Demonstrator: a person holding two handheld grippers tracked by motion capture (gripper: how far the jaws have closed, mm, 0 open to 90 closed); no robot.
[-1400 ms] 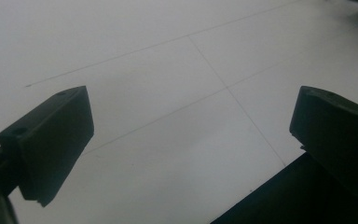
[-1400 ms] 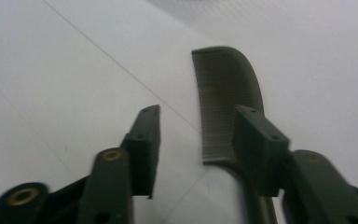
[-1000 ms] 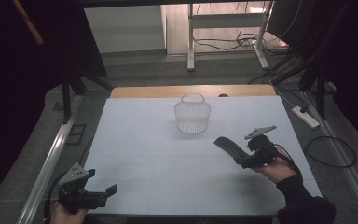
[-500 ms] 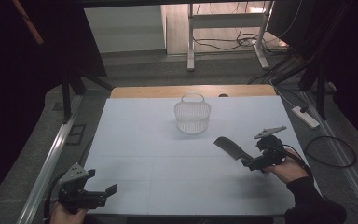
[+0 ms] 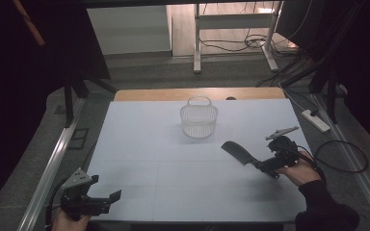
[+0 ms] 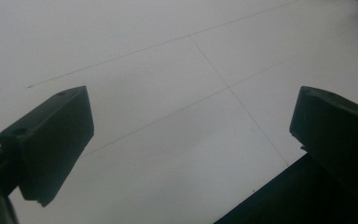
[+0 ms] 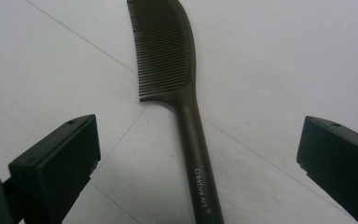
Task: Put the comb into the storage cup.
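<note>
A dark brown comb [image 5: 238, 153] lies flat on the white table [image 5: 139, 144], right of centre, with its teeth end pointing towards the basket. My right gripper [image 5: 265, 166] sits at the comb's handle end. In the right gripper view the comb [image 7: 186, 93] runs up between the jaws of my right gripper [image 7: 200, 137]. Those jaws have just been opening and now stand wide, touching nothing. My left gripper [image 5: 107, 190] rests at the near left corner. The left gripper view shows my left gripper [image 6: 191, 126] open over bare table.
A clear wire basket [image 5: 199, 120] with a handle stands at the middle back of the table. A wooden strip [image 5: 197, 94] borders the far edge. A power strip [image 5: 315, 120] and cables lie on the floor to the right.
My right gripper has drawn back a little to the right along the comb's handle. The comb stays where it lay. The left gripper has not moved.
</note>
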